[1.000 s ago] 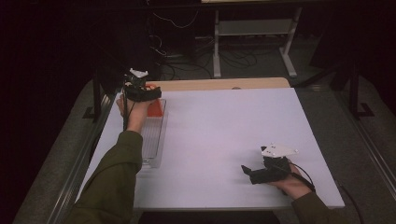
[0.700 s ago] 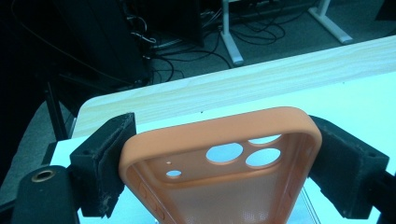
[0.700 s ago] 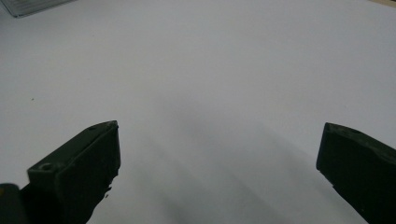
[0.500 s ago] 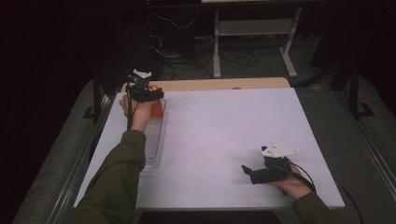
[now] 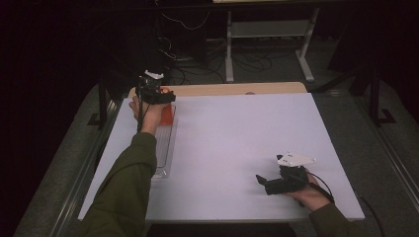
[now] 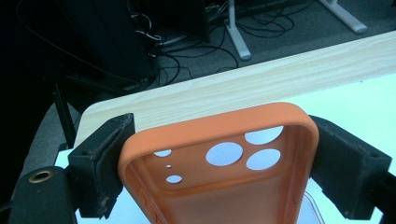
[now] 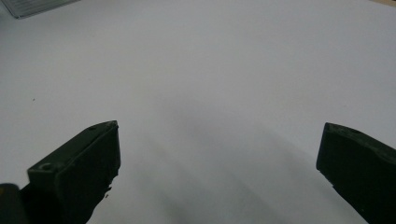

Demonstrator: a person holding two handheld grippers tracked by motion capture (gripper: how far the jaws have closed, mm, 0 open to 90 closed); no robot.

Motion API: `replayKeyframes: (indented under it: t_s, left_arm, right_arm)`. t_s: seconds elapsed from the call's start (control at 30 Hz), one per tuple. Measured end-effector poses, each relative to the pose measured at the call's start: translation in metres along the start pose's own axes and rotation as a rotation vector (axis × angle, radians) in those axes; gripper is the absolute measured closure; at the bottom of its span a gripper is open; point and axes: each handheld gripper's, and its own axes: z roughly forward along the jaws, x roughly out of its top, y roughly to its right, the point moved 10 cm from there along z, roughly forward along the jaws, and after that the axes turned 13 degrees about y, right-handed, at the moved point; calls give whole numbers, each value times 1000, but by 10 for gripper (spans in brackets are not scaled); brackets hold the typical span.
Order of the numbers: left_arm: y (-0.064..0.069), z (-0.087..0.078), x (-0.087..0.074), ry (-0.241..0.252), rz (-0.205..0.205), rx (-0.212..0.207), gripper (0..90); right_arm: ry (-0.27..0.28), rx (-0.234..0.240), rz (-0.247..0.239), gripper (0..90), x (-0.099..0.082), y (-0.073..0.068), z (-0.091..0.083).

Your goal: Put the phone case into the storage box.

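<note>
An orange phone case (image 6: pixel 261 116) with round camera holes stands between the jaws of my left gripper (image 6: pixel 219 140), both pads touching its long sides. The jaws have just been opening a little with the case still between them. In the high view this left gripper (image 5: pixel 163 96) is at the table's far left corner, with the orange case (image 5: pixel 168 114) showing below it. My right gripper (image 5: pixel 262 180) rests low near the front right of the white table (image 5: pixel 237 138). In the right gripper view, my right gripper (image 7: pixel 219 154) stands wide open over bare white surface.
A long clear tray (image 5: pixel 165 148) lies along the table's left side under the left hand. A wooden strip (image 5: pixel 237 89) borders the far edge. Beyond it are cables and desk legs (image 5: pixel 230 54) on a dark floor.
The left gripper with the orange case has shifted slightly right near the far left corner. The right hand has kept still.
</note>
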Motion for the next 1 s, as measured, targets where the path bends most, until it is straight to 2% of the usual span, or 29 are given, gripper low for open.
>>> replayKeyframes:
  t_s: [0.07,0.27,0.4,0.6,0.77,1.0]
  left_arm:
    - [-1,2,0,-3,-1,-4,130]
    - [-4,4,0,-8,-22,-16,120]
    - [-4,6,0,-3,-22,-24,114]
    - [-5,8,-3,-11,-21,-22,61]
    - [-3,8,-3,-5,-32,-49,2]
    - [-4,5,1,12,-28,-73,0]
  right_arm:
    - [-6,0,14,0,0,-1,-1]
    - [-1,-2,9,0,0,-1,-1]
    - [0,-2,9,0,0,-1,-1]
    - [0,-2,6,0,0,0,-1]
    - [-1,-1,7,0,-1,-1,-1]
    - [-1,-1,7,0,-1,-1,-1]
